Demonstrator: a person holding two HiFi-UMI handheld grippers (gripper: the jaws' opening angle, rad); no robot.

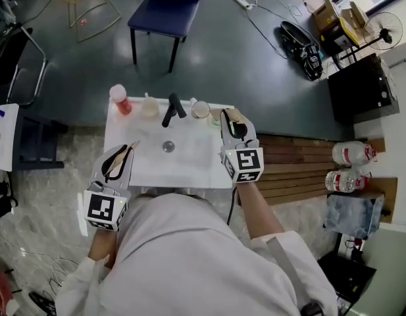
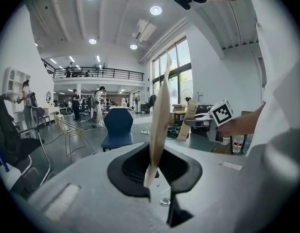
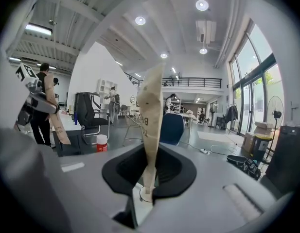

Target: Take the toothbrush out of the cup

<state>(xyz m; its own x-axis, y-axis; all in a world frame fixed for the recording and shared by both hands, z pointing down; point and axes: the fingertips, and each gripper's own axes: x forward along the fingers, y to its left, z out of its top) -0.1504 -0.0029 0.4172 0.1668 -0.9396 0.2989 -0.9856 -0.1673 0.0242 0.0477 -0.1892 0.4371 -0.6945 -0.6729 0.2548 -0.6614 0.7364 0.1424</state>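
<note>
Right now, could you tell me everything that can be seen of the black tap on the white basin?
The tap is matt black, with a spout and a lever that fork apart. It stands at the far edge of the white basin, beyond the round drain, between a beige cup and a clear glass. No water shows. Only the basin seems to touch it.

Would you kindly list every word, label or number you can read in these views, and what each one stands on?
"B": on the tan tape of the right gripper; the rest of its print is too blurred to read.
Right marker cube and left marker cube: square patterns only, no words.
Water bottles: red labels, too small to read.
</note>
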